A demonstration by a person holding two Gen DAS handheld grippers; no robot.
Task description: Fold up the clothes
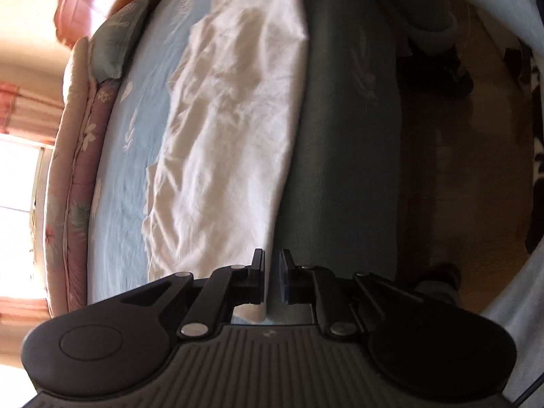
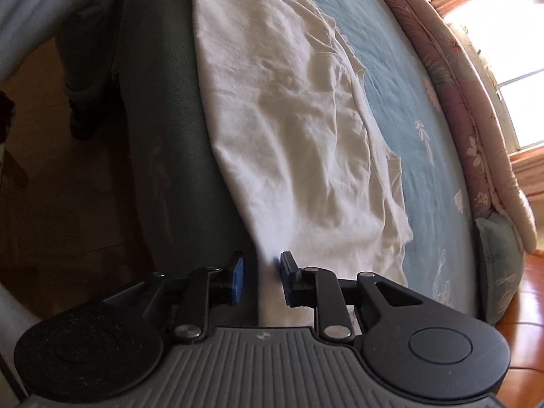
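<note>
Left wrist view: a white garment (image 1: 234, 129) lies spread on the blue bedspread (image 1: 136, 156), its long axis running straight away from the left gripper (image 1: 272, 280). One long, folded-looking edge follows the edge of the bed. The gripper's jaws stand a narrow slit apart, with nothing pressed between them; the near corner of the garment lies just below and ahead of the tips. At the garment's far end, part of the other gripper shows at the top of the frame.

Right wrist view: the same garment (image 2: 289, 119) stretches away from the right gripper (image 2: 261, 280), its straight edge again along the bed's edge, with the quilt (image 2: 476, 119) beyond its ragged far side. The jaws stand a little apart with blue pads showing; cloth lies beneath the gap, though no grip is visible. Each hand sits at one end of the garment's long axis, so the next fold probably calls for both corners taken together.
</note>
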